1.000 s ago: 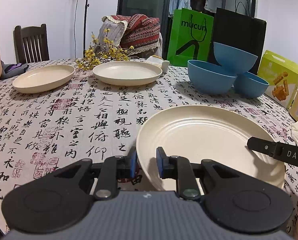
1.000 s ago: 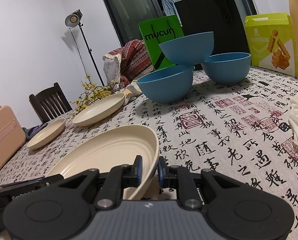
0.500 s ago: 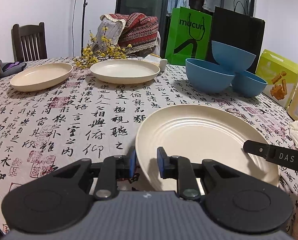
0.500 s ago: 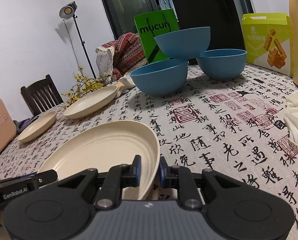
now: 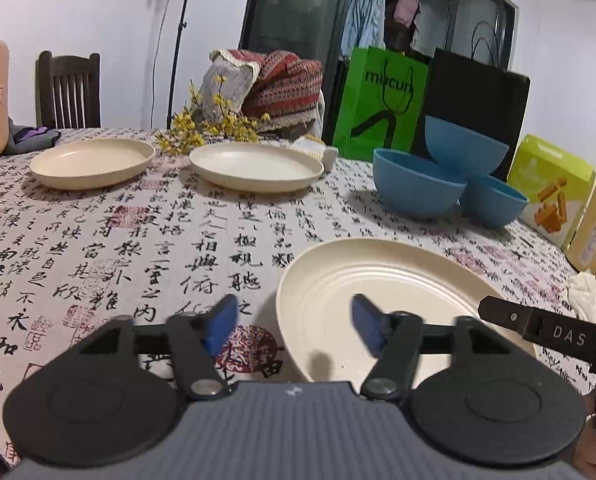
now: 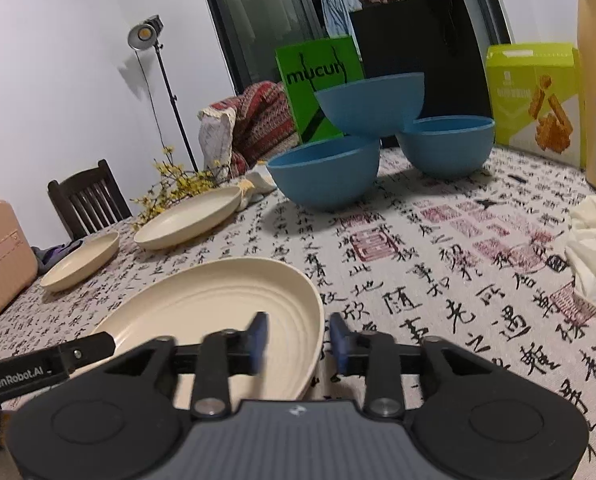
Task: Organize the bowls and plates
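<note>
The big plate (image 5: 398,292) is set flat on the counter (image 5: 98,240), apparently released. Both tools' jaws have just been opening: the left tool (image 5: 294,324) is spread wide, the right tool (image 6: 298,338) partly, each astride a rim, gripping nothing.

Left gripper (image 5: 294,328) angled gently downward, jaws just opened wide, blue pads (image 5: 222,322) well apart and pressing on nothing, the near-left rim of the large plate (image 5: 398,280) lying between them untouched. Right gripper (image 6: 298,338) tilted down about as much, jaws also just opened but less far, pads (image 6: 258,334) standing either side of that plate's right rim with a gap showing on both sides. Each gripper's black finger visible at the edge of the other's view; part of a hand (image 5: 590,440) showing at the lower right of the left wrist view.
</note>
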`<state>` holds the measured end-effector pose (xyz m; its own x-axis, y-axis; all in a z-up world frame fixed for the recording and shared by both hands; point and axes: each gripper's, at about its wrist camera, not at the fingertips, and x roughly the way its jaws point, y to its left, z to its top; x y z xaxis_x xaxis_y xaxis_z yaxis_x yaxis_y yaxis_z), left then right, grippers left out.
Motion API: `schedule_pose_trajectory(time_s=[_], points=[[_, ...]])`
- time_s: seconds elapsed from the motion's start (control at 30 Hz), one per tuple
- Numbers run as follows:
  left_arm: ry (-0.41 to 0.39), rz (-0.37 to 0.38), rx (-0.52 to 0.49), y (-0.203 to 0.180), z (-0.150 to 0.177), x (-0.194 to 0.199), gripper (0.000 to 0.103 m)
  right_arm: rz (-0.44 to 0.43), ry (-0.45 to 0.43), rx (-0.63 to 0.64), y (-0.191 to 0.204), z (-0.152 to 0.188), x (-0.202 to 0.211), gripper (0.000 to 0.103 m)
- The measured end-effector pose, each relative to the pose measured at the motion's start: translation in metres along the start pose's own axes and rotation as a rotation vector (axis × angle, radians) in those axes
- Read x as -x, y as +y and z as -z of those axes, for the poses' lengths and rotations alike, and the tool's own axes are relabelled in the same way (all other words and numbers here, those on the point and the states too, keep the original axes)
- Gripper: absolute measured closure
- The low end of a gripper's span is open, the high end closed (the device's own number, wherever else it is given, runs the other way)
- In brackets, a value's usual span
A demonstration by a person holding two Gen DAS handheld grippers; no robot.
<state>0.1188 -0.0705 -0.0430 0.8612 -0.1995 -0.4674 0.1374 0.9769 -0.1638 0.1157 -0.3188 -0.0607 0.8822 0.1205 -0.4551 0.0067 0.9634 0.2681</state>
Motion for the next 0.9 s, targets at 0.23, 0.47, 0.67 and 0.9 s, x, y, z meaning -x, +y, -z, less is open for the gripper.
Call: schedule_pose_trajectory(time_s=[0.23, 0.47, 0.67, 0.9], points=[[-0.088, -0.030, 0.018, 0.001, 0.001, 0.013, 0.002, -0.014, -0.044, 0.013, 0.002, 0.000, 0.007, 0.021], [-0.154, -0.055, 0.048, 0.004, 0.004, 0.023, 0.000, -0.030, -0.077, 0.017, 0.003, 0.002, 0.013, 0.005], [-0.195, -0.077, 0.069, 0.007, 0.007, 0.029, 0.000, -0.038, -0.099, 0.034, 0.005, 0.003, 0.016, 0.002], [-0.204, -0.082, 0.070, 0.008, 0.007, 0.030, 0.000, -0.040, -0.118, 0.038, 0.006, 0.004, 0.019, 0.000]])
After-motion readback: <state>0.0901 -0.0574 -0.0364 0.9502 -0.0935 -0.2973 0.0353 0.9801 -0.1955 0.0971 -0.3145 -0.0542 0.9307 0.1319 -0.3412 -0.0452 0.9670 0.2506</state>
